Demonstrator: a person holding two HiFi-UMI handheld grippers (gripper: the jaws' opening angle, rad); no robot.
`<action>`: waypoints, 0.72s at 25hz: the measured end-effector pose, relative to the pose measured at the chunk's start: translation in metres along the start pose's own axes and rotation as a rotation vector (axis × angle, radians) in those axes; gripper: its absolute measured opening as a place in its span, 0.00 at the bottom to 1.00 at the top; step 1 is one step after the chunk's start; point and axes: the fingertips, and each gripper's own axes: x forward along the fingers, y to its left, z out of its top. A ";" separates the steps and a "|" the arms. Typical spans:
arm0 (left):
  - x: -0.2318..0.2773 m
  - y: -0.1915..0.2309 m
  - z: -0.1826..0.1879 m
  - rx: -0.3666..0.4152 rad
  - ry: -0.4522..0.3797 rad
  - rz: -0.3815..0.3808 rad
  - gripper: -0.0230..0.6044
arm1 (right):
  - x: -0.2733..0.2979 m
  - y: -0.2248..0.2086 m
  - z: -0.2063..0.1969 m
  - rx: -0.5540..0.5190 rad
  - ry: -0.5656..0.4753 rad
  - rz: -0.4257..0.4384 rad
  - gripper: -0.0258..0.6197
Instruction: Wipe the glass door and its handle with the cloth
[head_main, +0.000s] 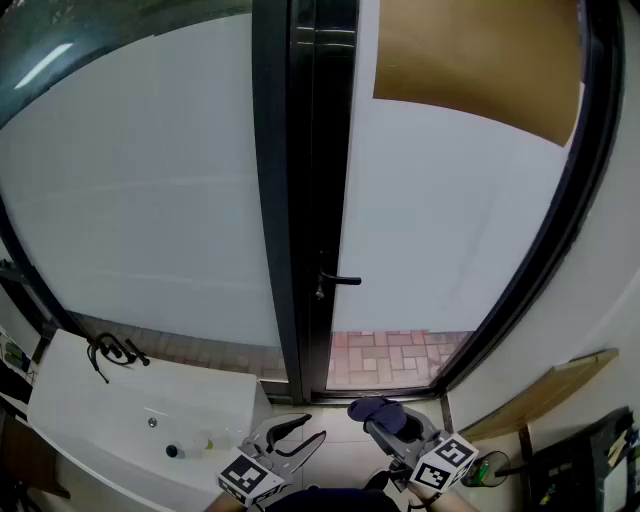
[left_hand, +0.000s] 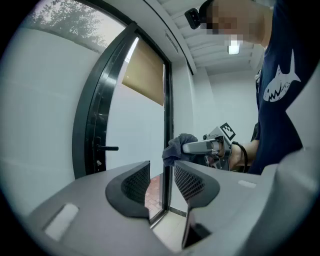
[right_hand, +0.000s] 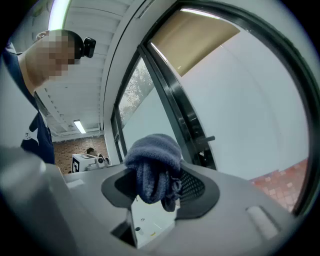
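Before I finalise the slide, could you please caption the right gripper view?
Right gripper clamps a bunched blue-grey cloth, held short of the glass door and its black handle.

This looks like a workroom or office by a building's entrance, not a home. A tall glass door (head_main: 440, 200) in a dark metal frame (head_main: 300, 200) has frosted panes and a brown roller blind (head_main: 470, 60) at the top. Brick paving (head_main: 385, 358) shows beyond its foot. Inside are a white table (head_main: 90, 400), a panelled ceiling with a strip light (right_hand: 79, 125), and a brick wall (right_hand: 67, 150) at the back.
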 end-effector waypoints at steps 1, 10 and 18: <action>-0.001 0.000 0.001 0.000 -0.002 -0.002 0.27 | 0.003 0.000 0.003 -0.016 0.003 0.000 0.33; -0.003 0.004 0.004 0.006 0.010 -0.012 0.27 | 0.023 -0.008 0.037 -0.152 0.006 0.005 0.33; 0.007 0.016 0.013 0.039 -0.001 0.012 0.27 | 0.056 -0.035 0.079 -0.306 0.006 0.020 0.33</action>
